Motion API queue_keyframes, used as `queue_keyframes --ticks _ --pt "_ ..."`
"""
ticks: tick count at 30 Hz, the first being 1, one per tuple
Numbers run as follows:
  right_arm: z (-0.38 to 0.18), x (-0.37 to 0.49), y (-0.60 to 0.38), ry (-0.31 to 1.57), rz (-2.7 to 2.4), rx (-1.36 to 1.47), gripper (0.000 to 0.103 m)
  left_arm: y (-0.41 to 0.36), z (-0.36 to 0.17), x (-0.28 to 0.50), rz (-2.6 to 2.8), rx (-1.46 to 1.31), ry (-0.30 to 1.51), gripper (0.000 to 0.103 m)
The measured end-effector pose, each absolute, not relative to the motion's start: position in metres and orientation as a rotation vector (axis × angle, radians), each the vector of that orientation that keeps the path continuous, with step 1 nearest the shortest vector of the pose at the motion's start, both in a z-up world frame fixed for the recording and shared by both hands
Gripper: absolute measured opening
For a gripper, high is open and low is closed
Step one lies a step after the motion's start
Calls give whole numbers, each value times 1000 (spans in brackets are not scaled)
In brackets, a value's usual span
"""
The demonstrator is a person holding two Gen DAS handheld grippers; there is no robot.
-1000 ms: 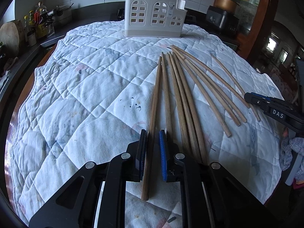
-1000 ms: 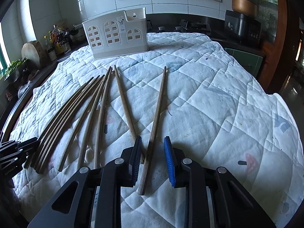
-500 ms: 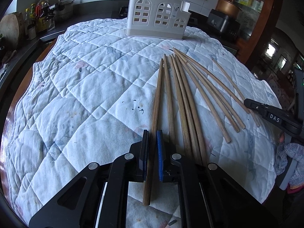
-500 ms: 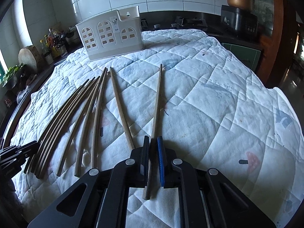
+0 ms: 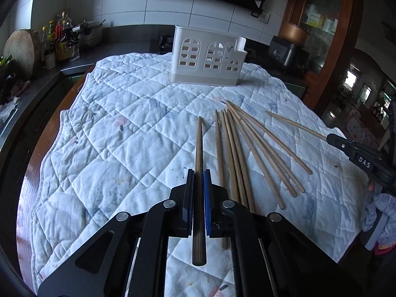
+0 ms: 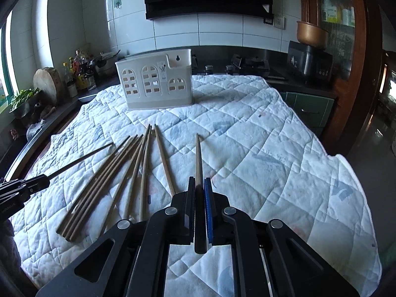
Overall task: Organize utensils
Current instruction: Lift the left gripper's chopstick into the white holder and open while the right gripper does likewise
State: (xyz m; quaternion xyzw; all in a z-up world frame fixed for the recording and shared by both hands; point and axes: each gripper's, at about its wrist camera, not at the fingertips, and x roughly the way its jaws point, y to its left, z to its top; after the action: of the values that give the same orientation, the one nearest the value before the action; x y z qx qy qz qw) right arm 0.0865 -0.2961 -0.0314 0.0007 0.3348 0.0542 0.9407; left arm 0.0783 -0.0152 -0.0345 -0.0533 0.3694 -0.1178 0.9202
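Chopsticks lie fanned on the quilted cloth [image 5: 138,148], thick ends near and tips far, pointing toward the white utensil holder [image 5: 208,57] that stands upright at the far edge of the cloth. That layout leaves each thick end easy to take from the near side.

The left gripper [image 5: 198,198] has its blue pads pinching the left chopstick [image 5: 199,143] near its thick end, so most of the stick's length juts forward along the fingers, toward the holder. The stick appears clear of the cloth, though the fisheye view makes this hard to confirm. The right gripper [image 6: 199,208] is clamped the same way on the right chopstick [image 6: 198,158], which was the outermost on the right of the fan.

The loose chopsticks [image 5: 237,153] stay bunched between the two grippers. Holding each stick by its rear end with the tip leading should let both drop tip-first into the holder's open top, judging by the task.
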Motion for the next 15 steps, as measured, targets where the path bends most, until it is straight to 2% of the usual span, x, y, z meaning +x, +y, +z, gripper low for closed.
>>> queue_keyframes --ticks 15 --pt "66 133 -276 588 274 -93 7 -3 37 128 -323 -102 679 5"
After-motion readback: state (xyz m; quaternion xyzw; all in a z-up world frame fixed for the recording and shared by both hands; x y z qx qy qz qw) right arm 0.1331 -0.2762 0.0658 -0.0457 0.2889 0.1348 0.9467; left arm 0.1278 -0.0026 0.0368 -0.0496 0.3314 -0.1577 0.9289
